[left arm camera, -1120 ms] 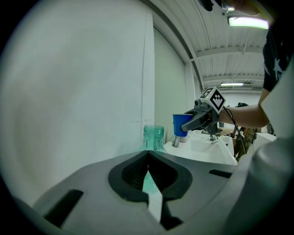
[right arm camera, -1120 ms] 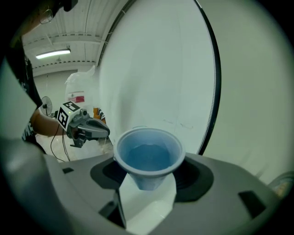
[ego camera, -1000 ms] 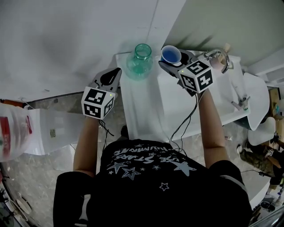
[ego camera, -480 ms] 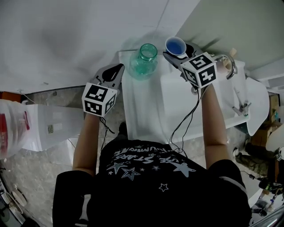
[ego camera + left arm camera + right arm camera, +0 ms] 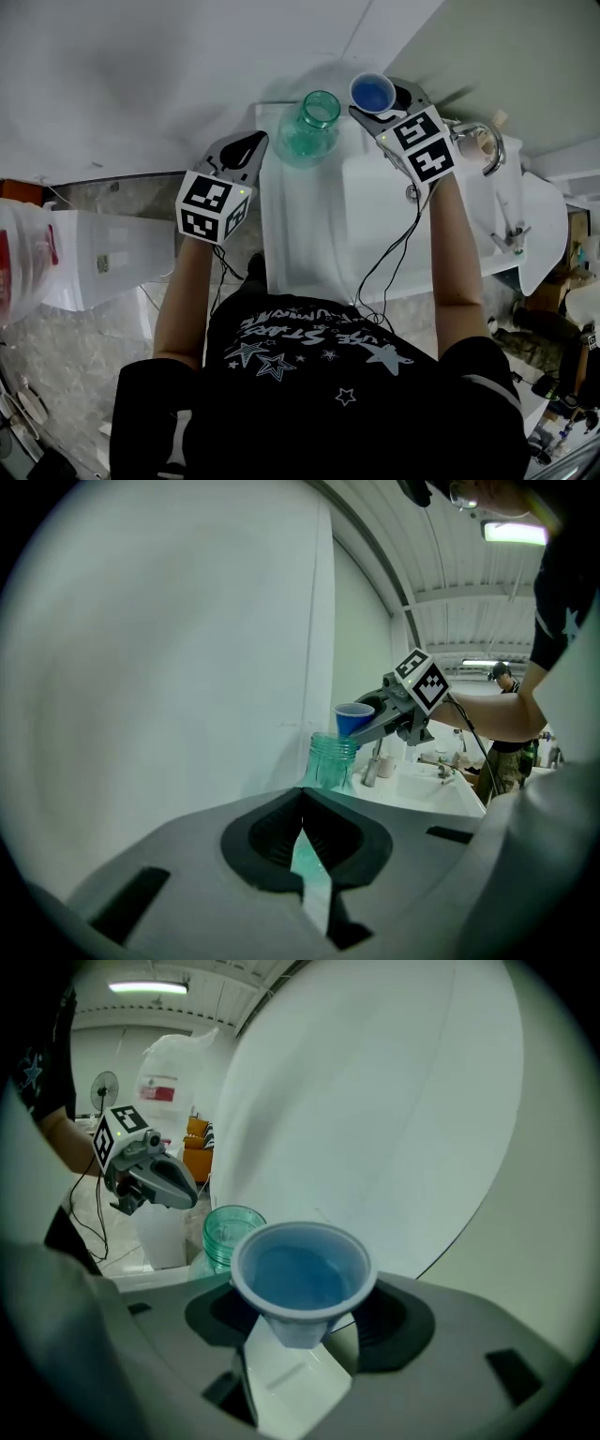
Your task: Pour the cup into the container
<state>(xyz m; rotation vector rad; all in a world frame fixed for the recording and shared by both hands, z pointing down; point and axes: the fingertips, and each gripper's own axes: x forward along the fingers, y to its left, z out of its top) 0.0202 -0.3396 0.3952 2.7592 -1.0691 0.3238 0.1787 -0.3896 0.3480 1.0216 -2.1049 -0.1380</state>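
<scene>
Blue cup (image 5: 300, 1279) upright, clamped in right gripper (image 5: 380, 105) — teal container (image 5: 314, 127) just to its left, mouth up (left gripper (image 5: 242, 155): jaws together, empty).

Industrial hall: ribbed arched roof (image 5: 441, 583), strip light (image 5: 514, 532), washbasin (image 5: 367, 208), tap (image 5: 488, 142).

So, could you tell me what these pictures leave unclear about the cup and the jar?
Cup contents: in the right gripper view the inside looks as blue as the cup itself, so no liquid level shows.
Jar base: in the left gripper view the body of the left tool covers it.
Jar contents: too small in the head view, and the glass is tinted.
</scene>
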